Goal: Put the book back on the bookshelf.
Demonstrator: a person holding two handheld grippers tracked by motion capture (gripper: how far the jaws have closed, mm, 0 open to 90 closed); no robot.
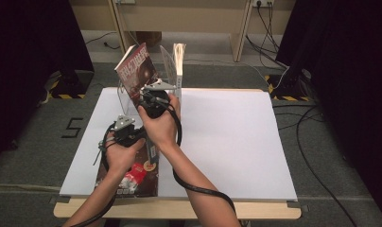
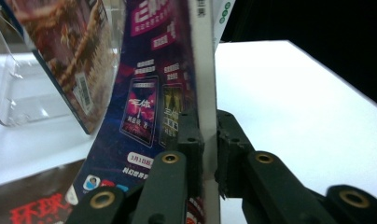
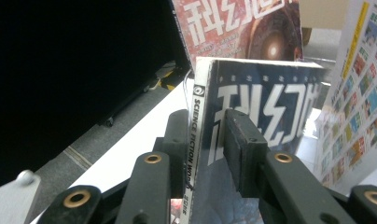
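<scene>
Table (image 1: 236, 142): white top. All the work sits at its left half.

Rack (image 1: 168, 61): clear plastic, standing at the far left part of the table. Its see-through wall also shows in my left gripper view (image 2: 18, 93).

Red magazine (image 1: 137, 71): leans tilted in the rack with its cover toward me.

White booklet (image 1: 179, 61): stands upright at the right side of the rack. In my right gripper view its page of small coloured squares (image 3: 359, 93) is just beside my jaws.

Flat magazine (image 1: 132, 182): lies at the near left edge of the table, under my left wrist, with red lettering on a dark cover (image 2: 32, 205).

Held magazine (image 2: 149, 107): stands on edge between my two grippers, just in front of the rack and above the flat one. The back cover is purple and the spine white. My right gripper view shows its dark front cover with large pale letters (image 3: 266, 107).

Left gripper (image 2: 209, 130): jaws are together on the held magazine's spine edge, one pad pressing each side. From above it sits low, nearer to me (image 1: 125, 130).

Right gripper (image 3: 205, 130): jaws stand apart astride the same magazine's spine corner. One jaw is against the spine. The other pad looks clear of the cover, so there is no firm pinch. From above it is higher and closer to the rack (image 1: 153, 101).
</scene>
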